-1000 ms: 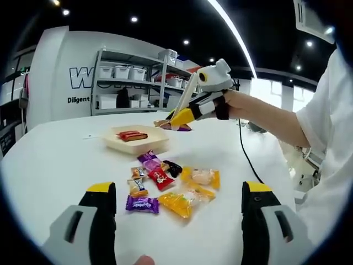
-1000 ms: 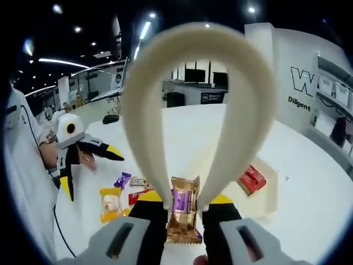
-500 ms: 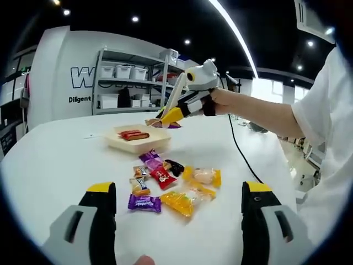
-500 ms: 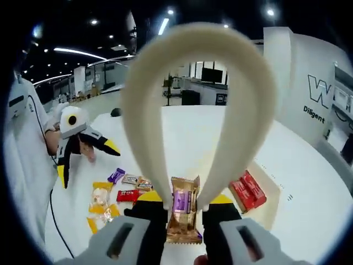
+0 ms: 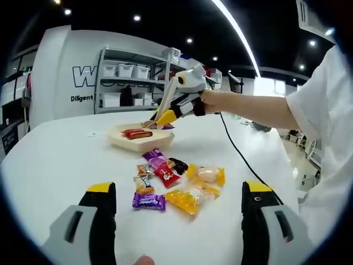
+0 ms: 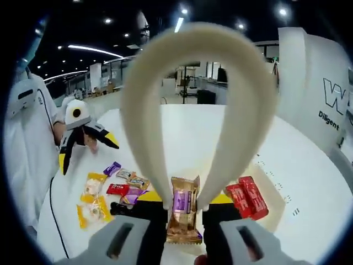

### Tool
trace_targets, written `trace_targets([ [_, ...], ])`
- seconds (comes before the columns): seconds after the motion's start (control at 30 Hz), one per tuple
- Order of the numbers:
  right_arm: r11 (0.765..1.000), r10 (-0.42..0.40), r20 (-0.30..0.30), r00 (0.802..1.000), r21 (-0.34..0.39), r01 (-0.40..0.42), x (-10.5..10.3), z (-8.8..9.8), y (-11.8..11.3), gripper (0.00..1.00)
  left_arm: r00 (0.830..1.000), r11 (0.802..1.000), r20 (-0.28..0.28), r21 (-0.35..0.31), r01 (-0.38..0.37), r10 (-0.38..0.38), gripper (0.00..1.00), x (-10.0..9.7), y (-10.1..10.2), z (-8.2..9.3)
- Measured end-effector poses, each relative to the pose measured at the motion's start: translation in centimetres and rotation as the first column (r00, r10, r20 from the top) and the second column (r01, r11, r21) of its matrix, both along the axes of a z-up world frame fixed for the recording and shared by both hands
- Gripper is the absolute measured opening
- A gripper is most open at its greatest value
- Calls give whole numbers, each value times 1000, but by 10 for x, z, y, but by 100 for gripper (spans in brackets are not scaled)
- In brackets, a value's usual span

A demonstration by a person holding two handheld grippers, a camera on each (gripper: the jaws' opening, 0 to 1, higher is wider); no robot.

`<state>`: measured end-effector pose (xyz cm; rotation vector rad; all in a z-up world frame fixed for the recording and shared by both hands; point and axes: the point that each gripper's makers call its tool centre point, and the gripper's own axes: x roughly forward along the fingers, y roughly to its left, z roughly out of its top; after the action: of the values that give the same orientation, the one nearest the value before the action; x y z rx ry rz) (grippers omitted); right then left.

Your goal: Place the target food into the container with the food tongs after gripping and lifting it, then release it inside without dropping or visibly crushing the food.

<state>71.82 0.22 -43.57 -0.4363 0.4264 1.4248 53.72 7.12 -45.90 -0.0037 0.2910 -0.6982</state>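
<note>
Target food: a gold-wrapped candy [image 6: 182, 216] with a purple band, low in the centre of the right gripper view, pinched between the tips of my tongs.
Tongs: the cream food tongs [image 6: 198, 105] arch up over the middle of the right gripper view; in the left gripper view they slant down above the tray, upper centre.
Right gripper: my right gripper [image 6: 183, 208] is clamped on the tong arms, its yellow-tipped jaws squeezing them together on the candy; in the left gripper view it [image 5: 165, 117] points down toward the tray.
Right arm: my forearm [image 5: 251, 107] reaches in from the right edge of the left gripper view, bare below a white sleeve, hand wrapped round the gripper.
Container: a shallow pale tray [image 5: 141, 141], left of centre; a red wrapped bar [image 5: 137, 133] lies inside it.
Loose sweets: a scatter of wrapped candies [image 5: 177, 185] on the white table [image 5: 49, 165], centre, near the tray.
Left gripper: my left gripper [image 5: 176, 218] hangs above the table, jaws spread wide apart, holding nothing.
</note>
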Motion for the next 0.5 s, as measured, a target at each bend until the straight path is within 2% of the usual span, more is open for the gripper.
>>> trace_targets([
  [0.13,1000,13,-7,1000,-1,-13,8,-5,2,18,1000,1000,-3,3,-3,3,92,1,1,-1],
  [0.5,997,72,22,997,-30,-71,23,-17,7,18,1000,1000,-8,9,-12,12,92,2,4,-2],
])
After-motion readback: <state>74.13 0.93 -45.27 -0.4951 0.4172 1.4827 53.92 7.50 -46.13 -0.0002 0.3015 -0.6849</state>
